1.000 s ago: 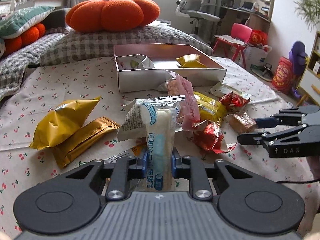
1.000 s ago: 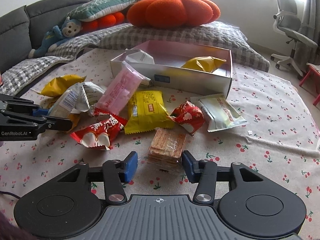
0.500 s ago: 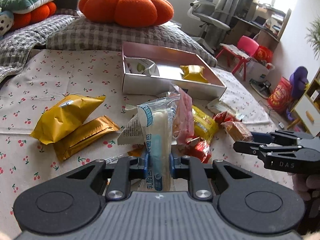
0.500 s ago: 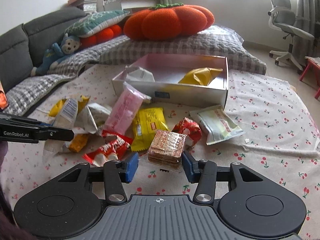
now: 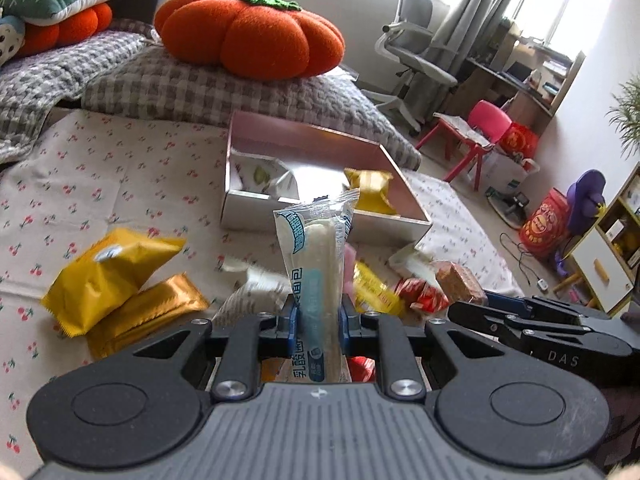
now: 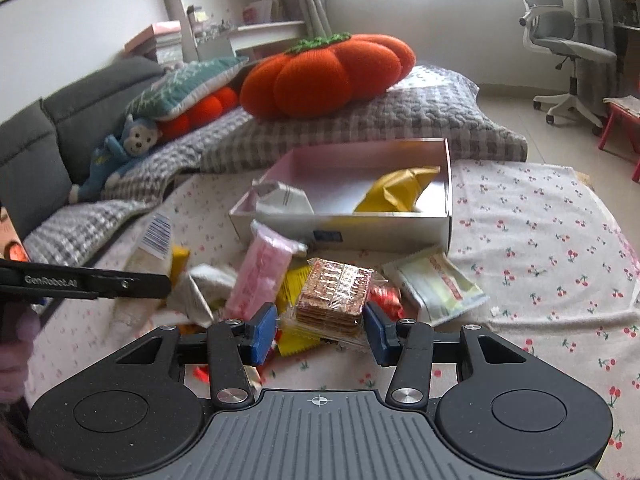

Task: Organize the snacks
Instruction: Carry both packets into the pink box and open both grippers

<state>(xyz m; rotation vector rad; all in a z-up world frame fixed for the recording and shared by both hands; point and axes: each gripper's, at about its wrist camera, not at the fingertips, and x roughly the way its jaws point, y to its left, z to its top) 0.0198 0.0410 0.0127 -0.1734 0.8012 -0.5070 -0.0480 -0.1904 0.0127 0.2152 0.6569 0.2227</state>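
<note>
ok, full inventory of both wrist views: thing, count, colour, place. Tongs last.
box: 1, white with pink inside, on the cherry-print cloth
packets in box: 2, one white, one yellow
gold packets: 2, yellow-gold, on the cloth left of the pile
pink packet: 1, leaning in the pile before the box
white-green packet: 1, flat, right of the pile
red wrappers: at least 2, in the pile
pumpkin cushion: 1, orange, on the grey checked cushion
monkey toy: 1, blue, on the sofa
office chair: 1, grey-white, far back
left tongs: shut on white-blue bread packet
right tongs: shut on cracker stack
</note>
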